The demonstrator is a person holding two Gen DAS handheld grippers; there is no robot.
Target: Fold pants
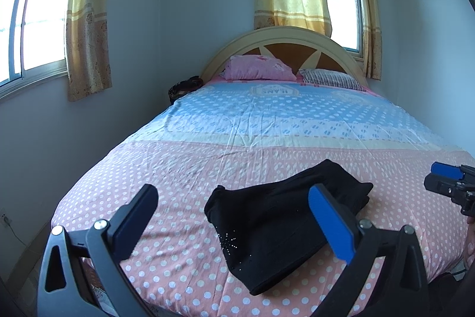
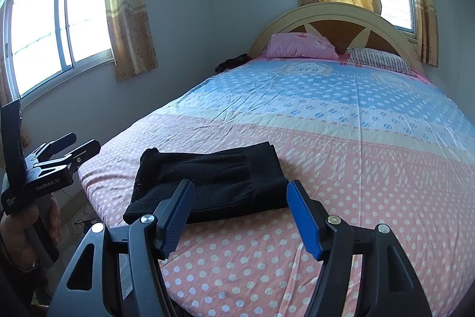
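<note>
Black pants [image 1: 276,216] lie folded in a compact bundle on the near, pink dotted end of the bed [image 1: 184,168]; small rhinestones show on one corner. My left gripper [image 1: 234,198] is open above the bundle's near left side, with nothing between its fingers. In the right wrist view the folded pants [image 2: 213,183] lie just beyond my right gripper [image 2: 240,198], which is open and empty. The right gripper [image 1: 445,183] also shows at the right edge of the left wrist view. A hand holds the left gripper [image 2: 59,156] at the left edge of the right wrist view.
The bed has a blue and pink dotted sheet [image 2: 341,115], a pink pillow [image 1: 258,67] and a striped pillow [image 1: 332,77] at a rounded headboard [image 1: 285,37]. A dark item [image 1: 184,86] sits beside the bed's far left corner. Curtained windows [image 1: 35,20] line the walls.
</note>
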